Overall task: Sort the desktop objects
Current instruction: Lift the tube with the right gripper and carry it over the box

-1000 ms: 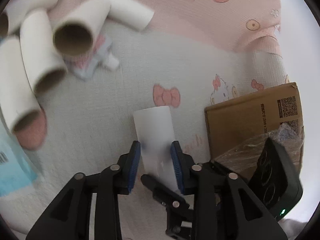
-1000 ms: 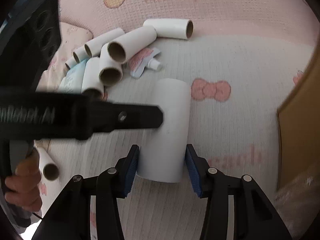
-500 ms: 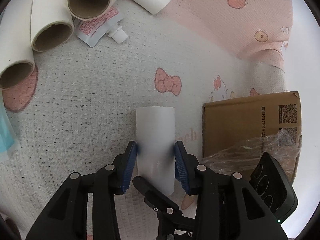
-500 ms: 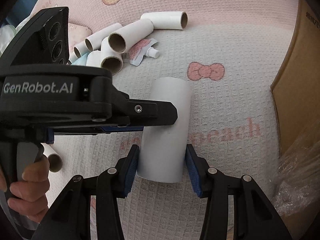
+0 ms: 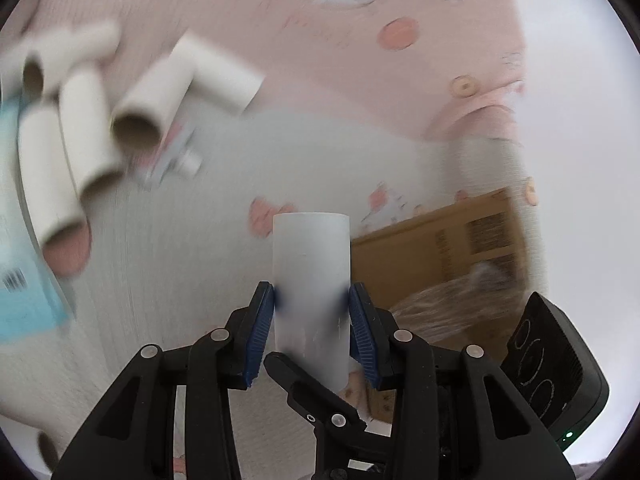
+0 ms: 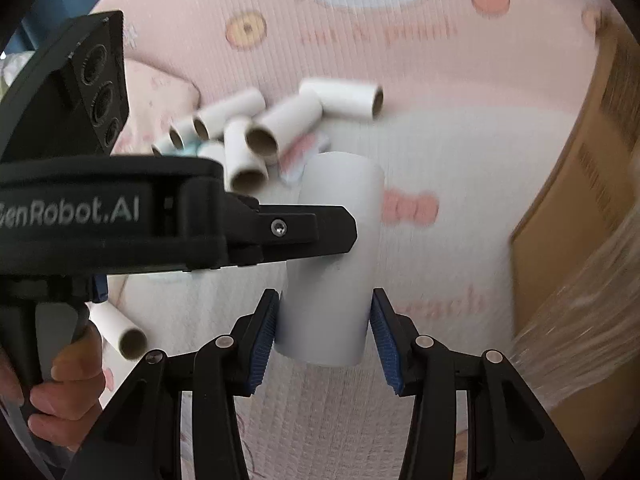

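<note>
A large white tube [image 5: 311, 256] is gripped by both grippers and hangs above the patterned pink and white cloth [image 5: 224, 248]. In the left wrist view my left gripper [image 5: 311, 312] is shut on its middle, blue pads pressing both sides. One black finger of the right gripper [image 5: 308, 384] crosses beneath it. In the right wrist view my right gripper [image 6: 325, 332] is shut on the tube's [image 6: 340, 200] near end. The left gripper's finger [image 6: 312, 232] reaches across the tube from the left, held by a hand [image 6: 64, 384].
A pile of cardboard tubes [image 5: 92, 140] lies at the far left with a small spouted pouch [image 5: 176, 152] and a blue packet [image 5: 20, 260]. One loose tube [image 6: 120, 332] lies nearer. A brown cardboard box [image 5: 448, 248] with crinkled plastic wrap [image 6: 580, 320] stands on the right.
Both grippers have risen together with the white tube, which now hangs off the cloth. The tube pile and the box look farther away and blurred.
</note>
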`<state>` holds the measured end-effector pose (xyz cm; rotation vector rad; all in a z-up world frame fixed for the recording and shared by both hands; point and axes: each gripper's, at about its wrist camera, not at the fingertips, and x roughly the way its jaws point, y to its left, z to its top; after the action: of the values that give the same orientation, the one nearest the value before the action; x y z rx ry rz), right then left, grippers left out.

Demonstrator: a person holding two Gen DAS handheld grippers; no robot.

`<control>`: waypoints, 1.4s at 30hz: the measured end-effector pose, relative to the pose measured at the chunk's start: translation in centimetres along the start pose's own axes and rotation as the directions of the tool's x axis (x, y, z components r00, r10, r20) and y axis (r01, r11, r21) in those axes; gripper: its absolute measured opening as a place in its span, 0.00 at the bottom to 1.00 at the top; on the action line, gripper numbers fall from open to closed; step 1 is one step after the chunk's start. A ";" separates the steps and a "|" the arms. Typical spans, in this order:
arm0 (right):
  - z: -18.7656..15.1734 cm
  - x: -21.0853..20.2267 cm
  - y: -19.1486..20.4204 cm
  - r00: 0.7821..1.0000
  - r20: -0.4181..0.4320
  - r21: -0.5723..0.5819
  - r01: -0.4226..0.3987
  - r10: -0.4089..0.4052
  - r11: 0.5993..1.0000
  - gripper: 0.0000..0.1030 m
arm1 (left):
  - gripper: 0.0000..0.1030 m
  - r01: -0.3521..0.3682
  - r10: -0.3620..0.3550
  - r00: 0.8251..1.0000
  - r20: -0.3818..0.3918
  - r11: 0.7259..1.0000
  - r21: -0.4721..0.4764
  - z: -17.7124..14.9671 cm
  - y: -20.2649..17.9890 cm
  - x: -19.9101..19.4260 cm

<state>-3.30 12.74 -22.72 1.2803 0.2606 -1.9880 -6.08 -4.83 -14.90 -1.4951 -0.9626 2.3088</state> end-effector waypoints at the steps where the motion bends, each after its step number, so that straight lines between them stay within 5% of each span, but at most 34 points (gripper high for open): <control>1: 0.7 -0.8 0.2 1.000 0.021 -0.007 0.007 -0.007 1.000 0.42 | 0.41 0.001 -0.001 1.000 0.018 1.000 0.020 0.3 -0.6 -0.6; 7: 3.3 -6.1 1.5 0.983 0.180 -0.028 0.053 -0.047 0.998 0.42 | 0.41 0.018 -0.042 0.987 0.153 0.988 0.156 1.6 -5.6 -5.4; 13: 5.2 -9.7 2.1 0.959 0.272 -0.064 0.095 -0.074 0.993 0.42 | 0.43 0.019 -0.060 0.980 0.189 0.978 0.210 2.9 -8.3 -7.9; 25: 9.7 -13.2 -1.7 0.964 0.263 0.033 0.033 -0.040 0.999 0.42 | 0.44 0.053 -0.070 0.995 0.068 0.972 0.228 7.8 -13.1 -6.9; 34: 11.8 -16.1 -5.2 0.939 0.331 0.086 0.072 -0.097 0.994 0.42 | 0.47 0.086 -0.096 0.995 0.017 0.947 0.311 10.8 -18.9 -5.3; 42: 11.6 -18.5 -7.4 0.938 0.325 0.069 0.104 -0.121 0.992 0.42 | 0.47 0.021 -0.002 0.999 -0.050 0.921 0.389 11.5 -23.9 -2.8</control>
<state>-12.29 20.64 -3.04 0.9586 0.1223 -2.2812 -18.60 7.21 5.31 -1.3630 -0.4560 2.2712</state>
